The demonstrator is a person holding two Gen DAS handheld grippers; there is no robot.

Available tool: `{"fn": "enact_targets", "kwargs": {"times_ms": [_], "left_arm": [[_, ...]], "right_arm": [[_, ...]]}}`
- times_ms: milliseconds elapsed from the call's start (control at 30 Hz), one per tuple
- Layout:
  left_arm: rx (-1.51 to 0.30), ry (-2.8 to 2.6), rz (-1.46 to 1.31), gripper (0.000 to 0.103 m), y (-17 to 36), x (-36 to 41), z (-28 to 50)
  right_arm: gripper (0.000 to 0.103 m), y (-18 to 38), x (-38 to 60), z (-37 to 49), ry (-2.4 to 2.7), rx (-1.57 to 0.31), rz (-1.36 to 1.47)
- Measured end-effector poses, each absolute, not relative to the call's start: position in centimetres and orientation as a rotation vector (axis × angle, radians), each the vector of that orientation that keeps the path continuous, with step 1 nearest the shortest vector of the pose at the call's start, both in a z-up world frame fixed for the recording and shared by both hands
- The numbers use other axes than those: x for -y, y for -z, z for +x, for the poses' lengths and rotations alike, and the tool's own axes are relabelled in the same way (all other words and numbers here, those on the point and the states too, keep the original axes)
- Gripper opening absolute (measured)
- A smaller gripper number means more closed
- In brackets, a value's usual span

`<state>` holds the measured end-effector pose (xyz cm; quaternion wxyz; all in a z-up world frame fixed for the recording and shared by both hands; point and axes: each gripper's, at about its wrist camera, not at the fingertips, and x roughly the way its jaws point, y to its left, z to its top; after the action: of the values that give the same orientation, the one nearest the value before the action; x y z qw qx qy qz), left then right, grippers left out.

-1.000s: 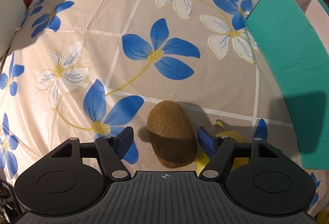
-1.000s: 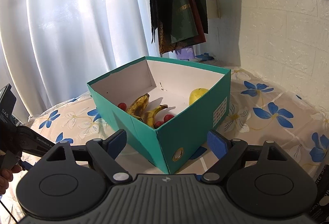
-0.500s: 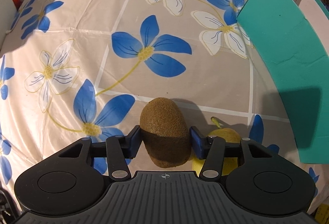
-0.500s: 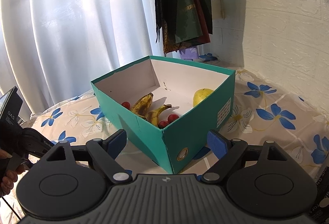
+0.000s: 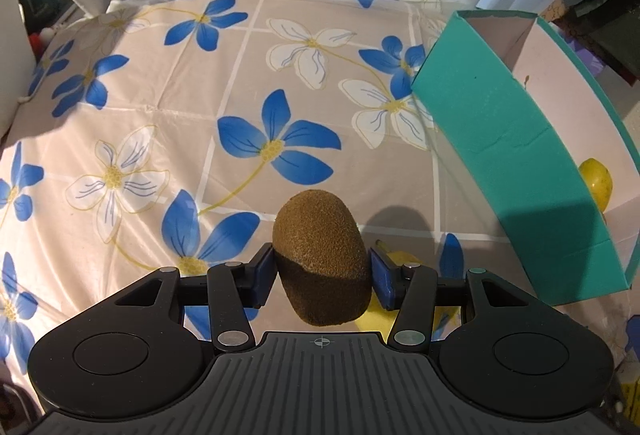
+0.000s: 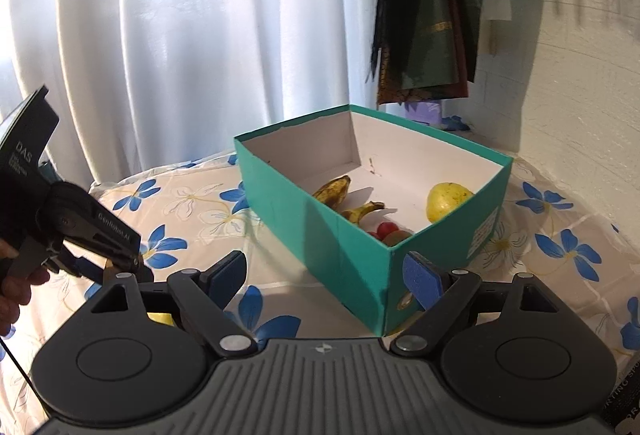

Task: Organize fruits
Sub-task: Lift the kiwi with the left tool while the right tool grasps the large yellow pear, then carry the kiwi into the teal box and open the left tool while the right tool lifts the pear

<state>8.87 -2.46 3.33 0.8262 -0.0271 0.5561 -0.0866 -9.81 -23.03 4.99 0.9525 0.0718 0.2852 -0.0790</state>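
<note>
Left tongs (image 5: 322, 269) clamped on the kiwi (image 5: 323, 261), held just above the flowery surface (image 5: 240, 83) w/ a yellow fruit (image 5: 396, 263) underneath, prob a pear. Right tongs (image 6: 323, 277) wide apart, nothing btwn them. Teal box (image 6: 344, 235) has bananas (image 6: 348, 197), a yellow pear (image 6: 446, 197) & red fruit (image 6: 382, 229) inside.

The tablecloth (image 5: 168, 123) is beige with blue and white flowers — the box (image 6: 360, 255) teal outside, white inside. The kiwi (image 5: 322, 267) is brown, the pear (image 6: 446, 200) yellow.
</note>
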Motion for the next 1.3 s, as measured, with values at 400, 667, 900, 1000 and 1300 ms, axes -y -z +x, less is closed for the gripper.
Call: {"fn": "enact_targets", "kwargs": {"times_ms": [400,667,900,1000,1300], "left_arm": [[-1.096,0.136,-0.114,0.054,-6.0,-1.7,7.1],[-1.094,0.118,-0.133,0.054,-6.1,-3.6,6.5],[-1.1,0.109,-0.138,0.054,-6.0,-4.5,6.4],[-1.106,0.109,-0.136,0.054,-5.8,-4.6,6.4],[-1.111,0.122,-0.112,0.054,-5.9,-4.1,6.4]], "right_arm": [[0.086,-2.1,15.1,-5.4,-0.069,-0.728,-0.048],[0.086,0.4,12.7,-1.3,-0.115,-0.798,-0.078],[0.069,2.2,12.2,0.6,-0.125,-0.86,-0.07],[0.065,2.7,12.3,1.1,-0.125,-0.877,-0.059],[0.064,3.0,12.9,1.1,-0.122,-0.881,0.002]]}}
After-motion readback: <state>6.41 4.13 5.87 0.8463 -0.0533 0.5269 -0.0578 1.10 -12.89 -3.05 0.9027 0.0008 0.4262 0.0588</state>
